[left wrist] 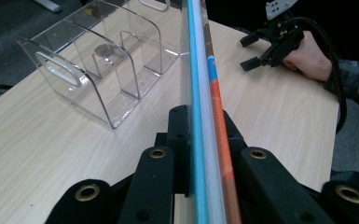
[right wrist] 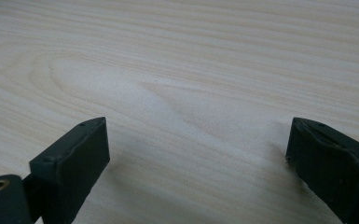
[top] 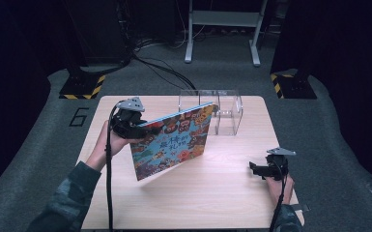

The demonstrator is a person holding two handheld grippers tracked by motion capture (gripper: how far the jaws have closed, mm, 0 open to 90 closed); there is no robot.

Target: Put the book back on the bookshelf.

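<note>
A large "6" is marked on the grey floor (top: 78,117).

book (left wrist: 204,93) cover unseen, top cropped

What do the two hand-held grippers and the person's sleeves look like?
Both are black, blocky tools. The left hand-held gripper and the right hand-held gripper each carry a grey three-cornered plate on top and trail a black cable toward the person. Close up, the jaws are matte black with brass-coloured rivet holes at the pivots. The person wears sleeves in a dark, mottled green-grey camouflage pattern.
</note>
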